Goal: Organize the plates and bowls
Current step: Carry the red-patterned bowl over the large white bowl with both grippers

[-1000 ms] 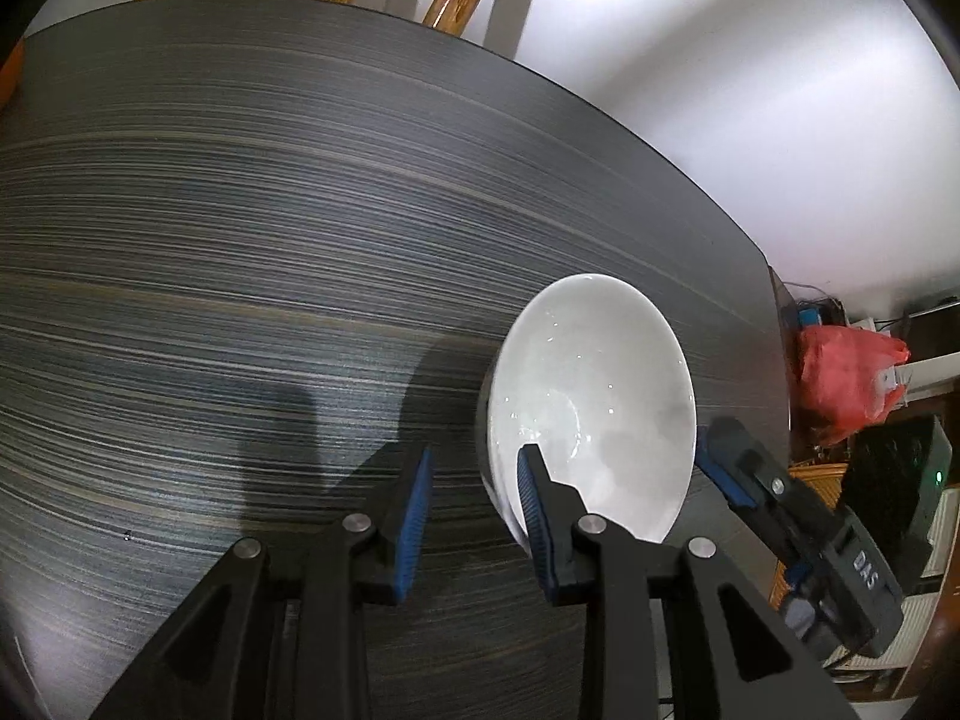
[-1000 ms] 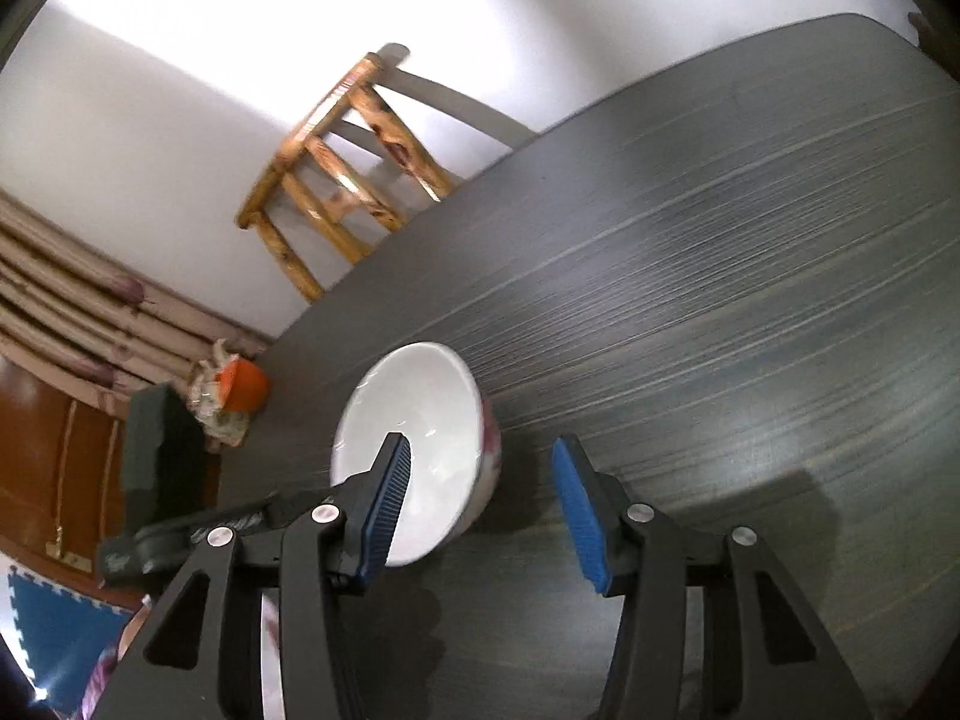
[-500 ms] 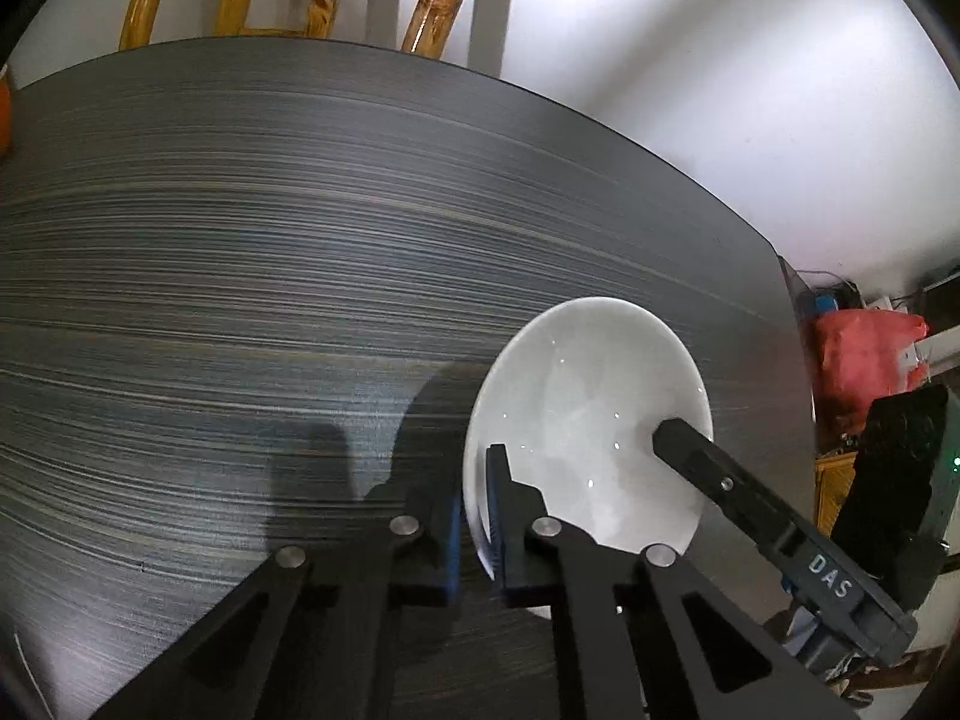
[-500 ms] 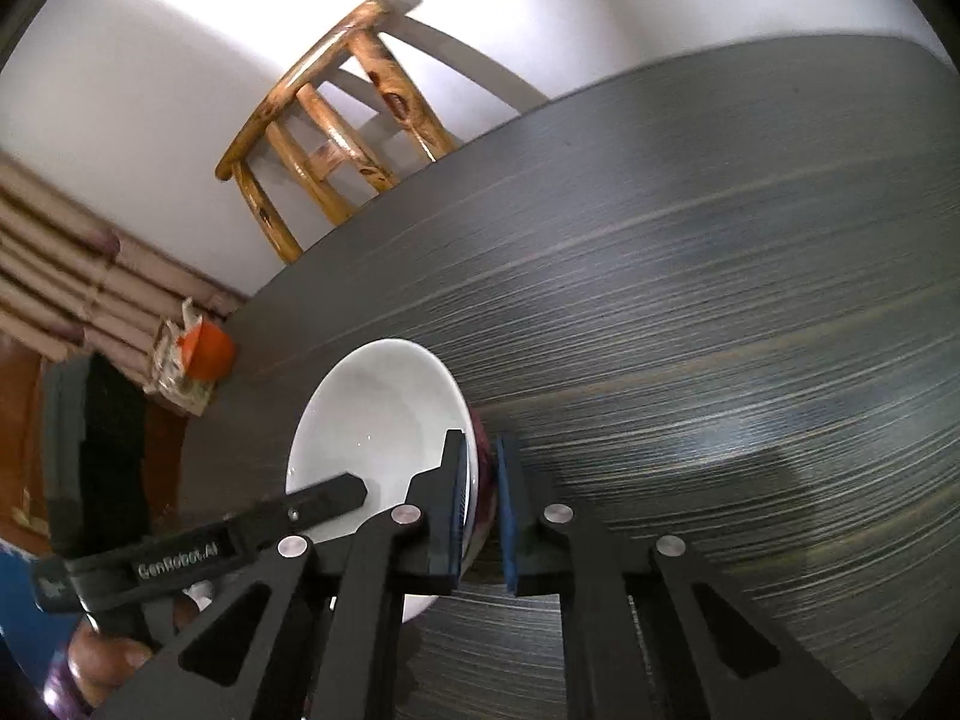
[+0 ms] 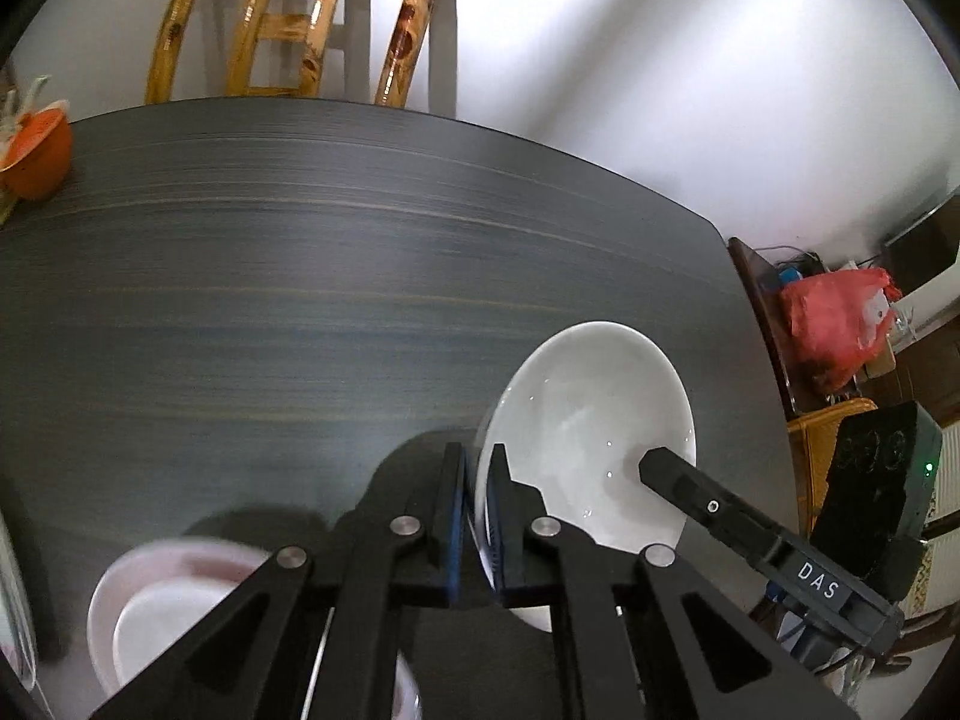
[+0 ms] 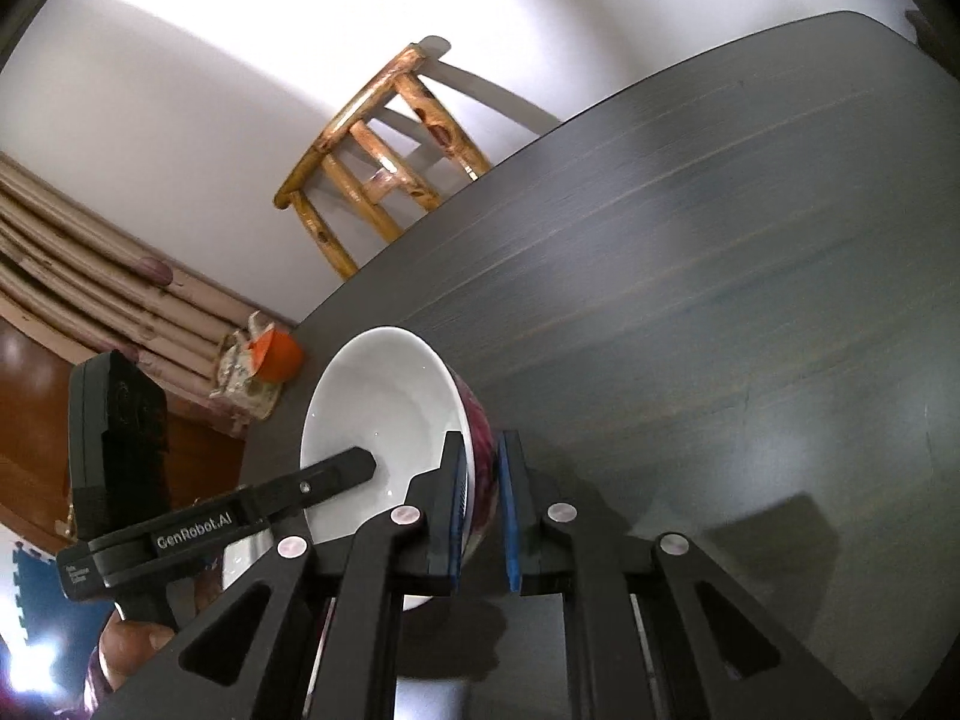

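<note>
Bowl (image 5: 591, 420), glossy white inside, red-patterned outside

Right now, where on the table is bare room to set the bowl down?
Bare: the wide dark table between the wooden chair and the held white bowl. Crowded: the near left corner, with stacked dishes; an orange bowl borders the far left edge.
</note>
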